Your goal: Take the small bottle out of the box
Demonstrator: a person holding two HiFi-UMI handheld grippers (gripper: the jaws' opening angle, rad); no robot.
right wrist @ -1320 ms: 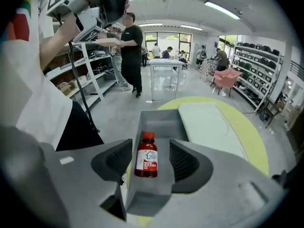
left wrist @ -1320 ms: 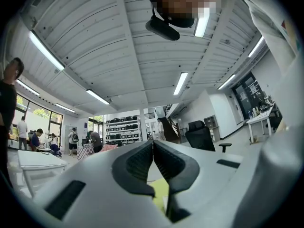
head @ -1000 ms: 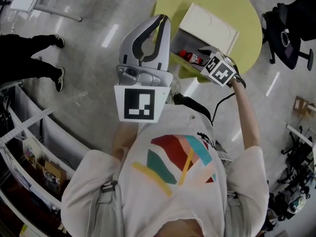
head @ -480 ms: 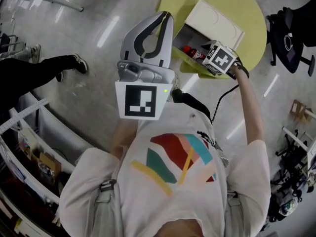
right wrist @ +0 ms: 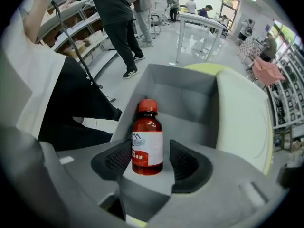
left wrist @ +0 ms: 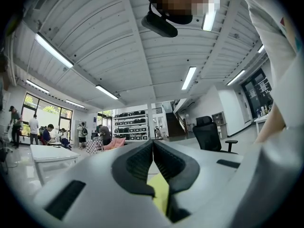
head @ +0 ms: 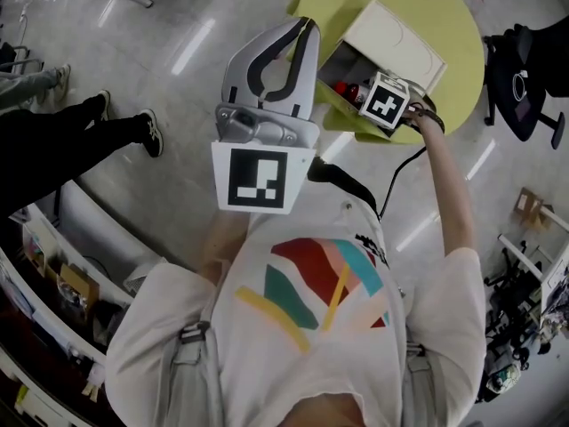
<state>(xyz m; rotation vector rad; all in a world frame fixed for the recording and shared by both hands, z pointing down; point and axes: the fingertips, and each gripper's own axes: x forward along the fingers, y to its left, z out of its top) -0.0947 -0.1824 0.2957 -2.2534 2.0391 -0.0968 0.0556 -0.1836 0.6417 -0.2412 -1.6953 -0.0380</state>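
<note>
while in box, white-labelled red bottle

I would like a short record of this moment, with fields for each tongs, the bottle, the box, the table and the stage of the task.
left tongs: shut, nothing between the jaws
right tongs: open, one jaw on each side of the small bottle, a gap showing at one side
small bottle: stands inside the box, red cap, white label
box: grey inside, lid open, on the table
table: round, yellow-green
stage: bottle not yet lifted out
</note>
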